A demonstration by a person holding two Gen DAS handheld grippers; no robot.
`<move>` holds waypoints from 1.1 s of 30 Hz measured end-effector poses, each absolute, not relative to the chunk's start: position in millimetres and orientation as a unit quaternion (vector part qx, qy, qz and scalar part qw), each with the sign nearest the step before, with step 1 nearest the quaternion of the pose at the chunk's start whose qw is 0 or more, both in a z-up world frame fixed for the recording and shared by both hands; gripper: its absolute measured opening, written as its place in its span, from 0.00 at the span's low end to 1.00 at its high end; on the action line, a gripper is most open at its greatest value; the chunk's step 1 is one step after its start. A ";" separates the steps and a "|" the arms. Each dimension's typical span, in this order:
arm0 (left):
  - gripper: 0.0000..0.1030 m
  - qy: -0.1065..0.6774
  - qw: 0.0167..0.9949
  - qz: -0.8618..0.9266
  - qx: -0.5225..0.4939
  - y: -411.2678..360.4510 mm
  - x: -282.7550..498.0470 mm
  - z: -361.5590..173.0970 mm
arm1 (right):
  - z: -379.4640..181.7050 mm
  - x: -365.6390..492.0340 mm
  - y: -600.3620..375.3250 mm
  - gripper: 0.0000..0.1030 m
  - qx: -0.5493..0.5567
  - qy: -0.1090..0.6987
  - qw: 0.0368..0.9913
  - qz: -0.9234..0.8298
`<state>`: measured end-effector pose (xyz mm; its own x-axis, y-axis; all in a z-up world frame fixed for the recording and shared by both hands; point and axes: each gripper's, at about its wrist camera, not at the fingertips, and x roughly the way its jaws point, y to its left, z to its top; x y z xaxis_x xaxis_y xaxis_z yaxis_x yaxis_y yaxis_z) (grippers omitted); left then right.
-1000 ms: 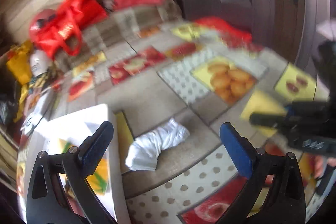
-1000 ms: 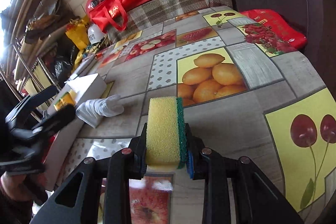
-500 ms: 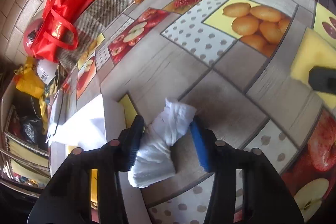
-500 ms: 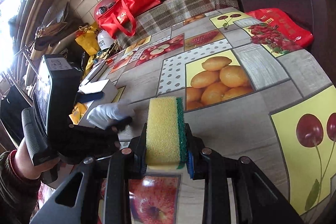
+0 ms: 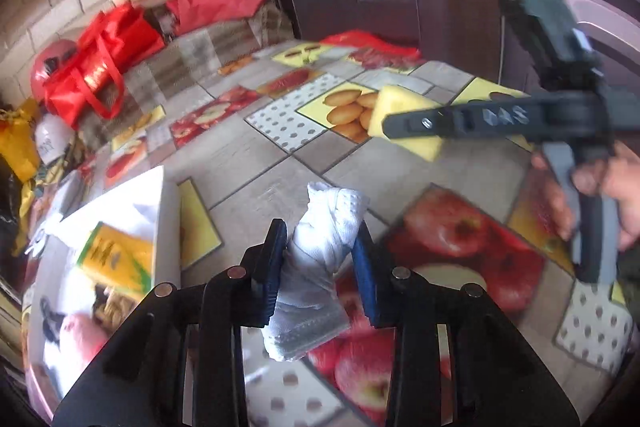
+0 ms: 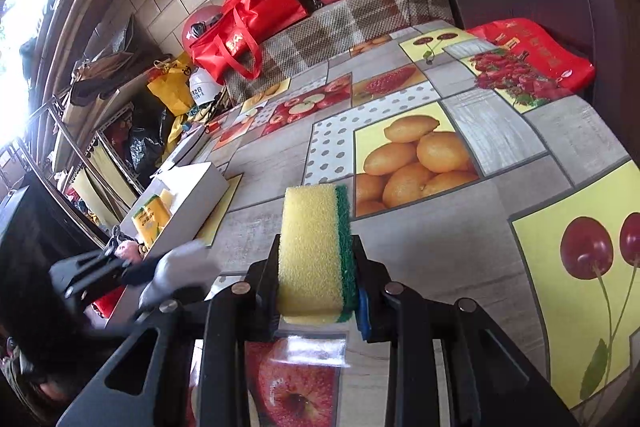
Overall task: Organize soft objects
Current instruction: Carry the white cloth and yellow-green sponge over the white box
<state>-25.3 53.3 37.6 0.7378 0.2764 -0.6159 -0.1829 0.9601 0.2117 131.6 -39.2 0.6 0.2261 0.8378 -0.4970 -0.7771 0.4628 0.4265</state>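
Left tool (image 5: pixel 320 267) clamps white cloth (image 5: pixel 316 267); right tool (image 6: pixel 316 275) clamps sponge (image 6: pixel 312 247); white box (image 6: pixel 188 195) nearby left.

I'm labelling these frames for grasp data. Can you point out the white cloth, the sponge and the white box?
white cloth (image 5: pixel 326 243): left wrist view, its bunched middle between the fingers.
sponge (image 6: pixel 308 247): right wrist view, the yellow foam face.
white box (image 6: pixel 198 193): right wrist view, its outer side wall.
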 end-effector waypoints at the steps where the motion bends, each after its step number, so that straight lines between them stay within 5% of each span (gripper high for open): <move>1: 0.31 0.323 0.936 0.122 0.071 50.1 -36.2 38.1 | 2.2 129.1 -40.7 0.28 0.044 0.339 0.785 0.516; 17: 0.31 0.174 0.965 0.195 -0.009 82.7 -147.8 61.4 | 29.5 38.6 -39.2 0.28 -0.033 0.178 0.843 0.506; 33: 0.31 0.128 0.958 0.255 -0.031 114.0 -189.0 65.3 | 29.6 0.4 -11.1 0.28 -0.047 0.155 0.827 0.538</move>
